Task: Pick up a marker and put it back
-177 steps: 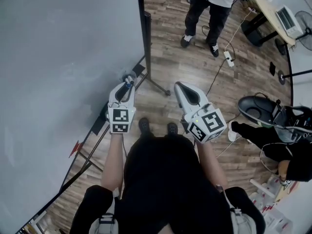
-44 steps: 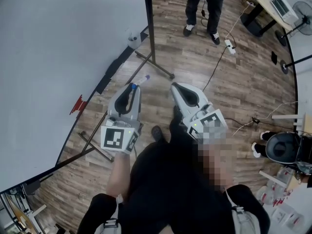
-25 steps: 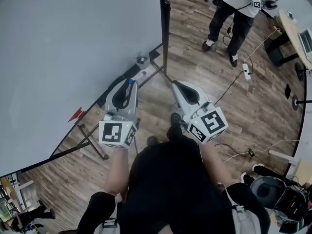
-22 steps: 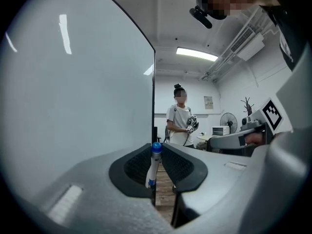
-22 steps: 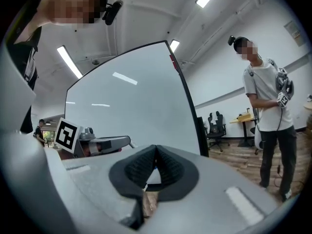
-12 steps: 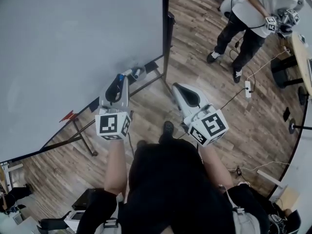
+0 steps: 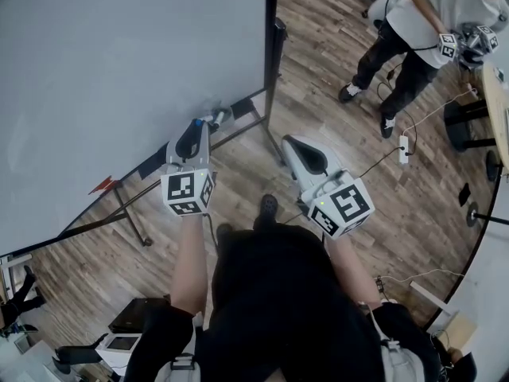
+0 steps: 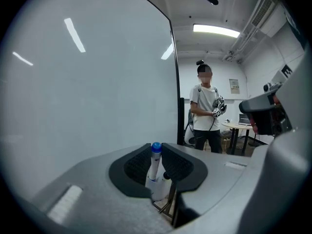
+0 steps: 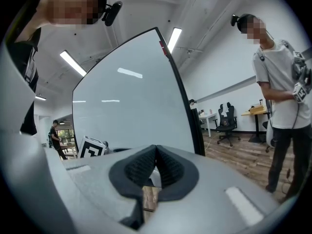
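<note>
A white marker with a blue cap (image 8: 154, 164) stands between the pads of my left gripper (image 8: 156, 150), which is shut on it. In the head view that gripper (image 7: 199, 130) reaches toward the lower edge of the whiteboard (image 7: 119, 62), with the marker's blue cap (image 7: 196, 122) showing at its tips. Just beyond the tips a small white holder cup (image 7: 217, 118) sits on the board's ledge; the left gripper view shows this cup (image 8: 159, 189) low between the jaws. My right gripper (image 7: 287, 141) hangs to the right over the wooden floor, its jaws (image 9: 156, 148) shut with nothing in them.
The whiteboard's black frame post (image 7: 273, 54) and stand legs (image 7: 127, 213) lie ahead and to the left. Another person (image 7: 413, 30) with grippers stands at the far right, also seen in the left gripper view (image 8: 204, 111). A power strip (image 7: 404, 148) and cables lie on the floor.
I have stepped closer to the whiteboard. My left gripper, still holding the marker, has moved toward the board's ledge and now sits close to the holder cup. The right gripper has shifted only a little.
</note>
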